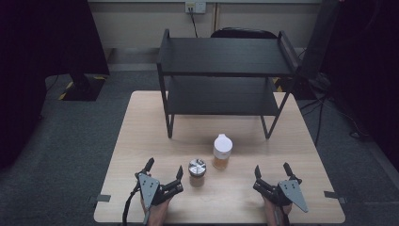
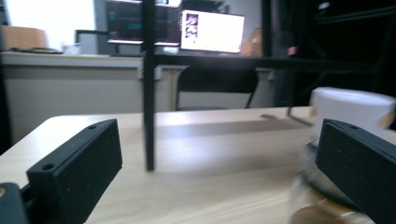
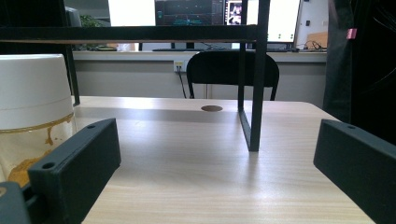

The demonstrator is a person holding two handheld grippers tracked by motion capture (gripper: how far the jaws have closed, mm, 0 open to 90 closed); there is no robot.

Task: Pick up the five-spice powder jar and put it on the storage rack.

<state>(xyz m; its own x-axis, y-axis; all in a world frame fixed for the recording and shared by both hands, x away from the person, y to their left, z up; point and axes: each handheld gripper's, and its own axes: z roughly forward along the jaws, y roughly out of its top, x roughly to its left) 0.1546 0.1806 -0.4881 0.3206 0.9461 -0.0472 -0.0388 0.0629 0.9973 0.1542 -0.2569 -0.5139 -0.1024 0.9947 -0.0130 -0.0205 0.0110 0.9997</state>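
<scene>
Both tongs are wide open and hold nothing. The left gripper (image 1: 164,170) sits just left of the silver-lid jar (image 1: 197,172), close but not touching. The right gripper (image 1: 272,170) rests well to the jar's right. The white-lid jar (image 1: 222,151) stands just behind it.

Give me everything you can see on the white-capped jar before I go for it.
The clear jar with the tall white cap stands upright on the light wooden table, in front of the black two-tier metal rack. Its cap has a raised spout-like top. Amber residue coats the lower glass, seen close in the right gripper view. The short silver-lidded jar stands apart, nearer the person. Nothing grips it.
</scene>
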